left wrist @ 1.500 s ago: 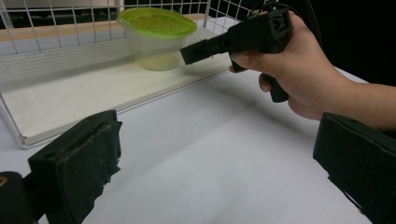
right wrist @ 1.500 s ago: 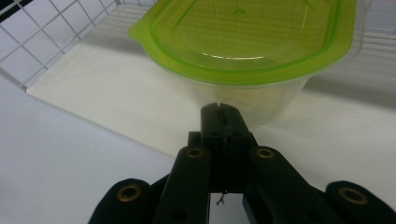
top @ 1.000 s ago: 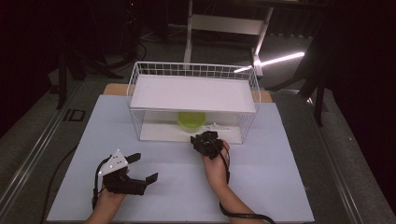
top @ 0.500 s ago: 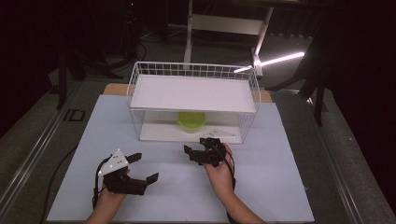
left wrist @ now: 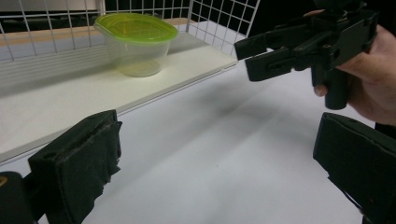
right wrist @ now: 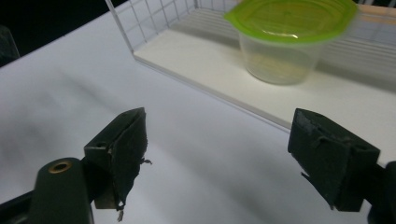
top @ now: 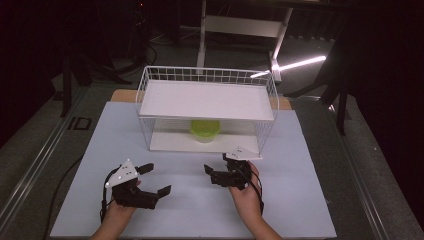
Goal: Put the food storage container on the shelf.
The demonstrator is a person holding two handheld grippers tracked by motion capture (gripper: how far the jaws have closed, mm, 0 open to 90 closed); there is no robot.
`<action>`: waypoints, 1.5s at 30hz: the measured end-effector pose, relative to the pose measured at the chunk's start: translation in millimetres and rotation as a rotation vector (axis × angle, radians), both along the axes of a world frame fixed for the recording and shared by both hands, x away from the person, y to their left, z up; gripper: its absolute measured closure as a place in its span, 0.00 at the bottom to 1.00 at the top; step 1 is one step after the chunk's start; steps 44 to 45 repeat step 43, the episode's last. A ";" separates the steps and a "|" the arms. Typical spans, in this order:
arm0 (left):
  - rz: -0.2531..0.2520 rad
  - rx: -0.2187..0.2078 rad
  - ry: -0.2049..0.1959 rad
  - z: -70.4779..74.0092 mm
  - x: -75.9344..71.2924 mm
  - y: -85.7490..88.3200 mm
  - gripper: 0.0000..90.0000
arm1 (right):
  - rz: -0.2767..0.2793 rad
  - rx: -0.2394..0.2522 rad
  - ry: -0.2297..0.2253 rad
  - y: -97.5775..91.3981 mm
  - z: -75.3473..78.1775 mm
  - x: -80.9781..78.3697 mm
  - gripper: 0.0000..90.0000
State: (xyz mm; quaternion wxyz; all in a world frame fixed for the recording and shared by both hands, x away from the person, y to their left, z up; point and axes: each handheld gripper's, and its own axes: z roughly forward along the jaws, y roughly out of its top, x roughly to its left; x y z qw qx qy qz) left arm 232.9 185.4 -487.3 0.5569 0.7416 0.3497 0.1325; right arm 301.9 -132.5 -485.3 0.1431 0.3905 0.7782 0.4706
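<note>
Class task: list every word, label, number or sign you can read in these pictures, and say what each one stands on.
"ID" - large pale letters on the dark floor strip left of the table, high view.
The clear container with the green lid in the wire rack carries no readable label or print.

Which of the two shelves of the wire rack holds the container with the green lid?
The lower shelf holds the lidded container, standing upright near its middle; the upper shelf is bare.
</note>
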 end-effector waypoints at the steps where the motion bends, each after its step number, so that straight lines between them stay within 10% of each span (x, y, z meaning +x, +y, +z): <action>1: -0.004 -0.001 -0.002 -0.1 0.1 -0.1 0.02 | -0.003 -0.003 -0.001 -2.0 0.2 -1.1 0.21; 22: -0.033 0.000 -0.012 -0.4 -0.3 -0.6 0.02 | 0.009 -0.048 -0.054 -43.7 4.8 -45.8 0.19; 45: -0.065 0.018 -0.028 -2.9 -1.3 -3.1 0.02 | -0.032 -0.105 -0.056 -62.2 -11.9 -44.4 0.19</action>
